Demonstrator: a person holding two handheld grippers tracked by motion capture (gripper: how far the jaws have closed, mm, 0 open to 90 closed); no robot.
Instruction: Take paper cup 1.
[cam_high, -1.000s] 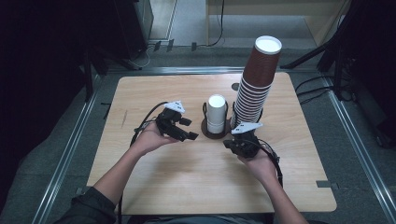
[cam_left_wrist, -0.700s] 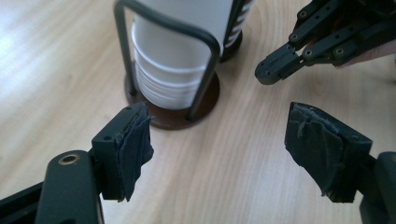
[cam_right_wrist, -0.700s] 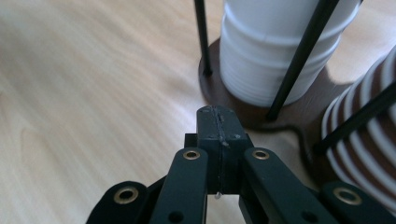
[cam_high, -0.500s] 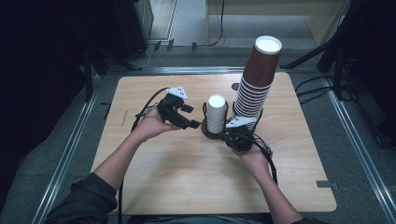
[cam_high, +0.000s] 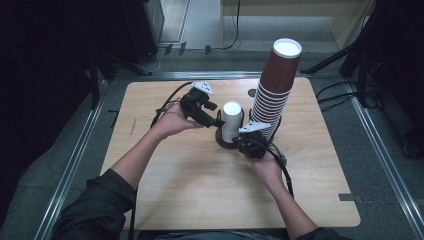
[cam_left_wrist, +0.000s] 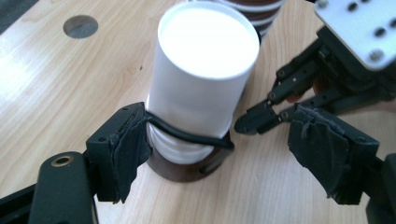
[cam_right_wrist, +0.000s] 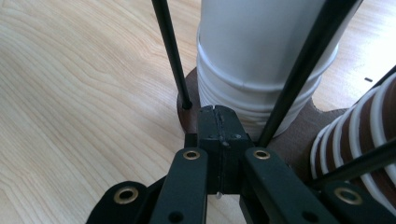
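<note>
A stack of white paper cups (cam_high: 231, 120) (cam_left_wrist: 205, 74) (cam_right_wrist: 261, 56) stands upside down in a brown holder (cam_high: 221, 139) (cam_left_wrist: 184, 171) (cam_right_wrist: 186, 109) with thin black wire rods. A tall stack of brown cups (cam_high: 274, 85) (cam_right_wrist: 369, 135) leans just to its right. My left gripper (cam_high: 216, 115) (cam_left_wrist: 229, 158) is at the white stack's left side. Its jaws have just been opening; the pads (cam_left_wrist: 126, 154) stand apart with the stack's lower rims between them, not pressed. My right gripper (cam_high: 240, 142) (cam_right_wrist: 218, 126) is shut, with its tips at the holder's base.
The wooden table (cam_high: 165, 200) has a round hole (cam_high: 251, 92) (cam_left_wrist: 80, 25) behind the cups. Metal rails run along the table's left and right sides. Both forearms come in from the near edge. The dark floor and cables lie beyond the far edge.
My left gripper has moved right to the white stack and its jaws have spread. My right gripper has slid left and away to the holder's base, still shut.
</note>
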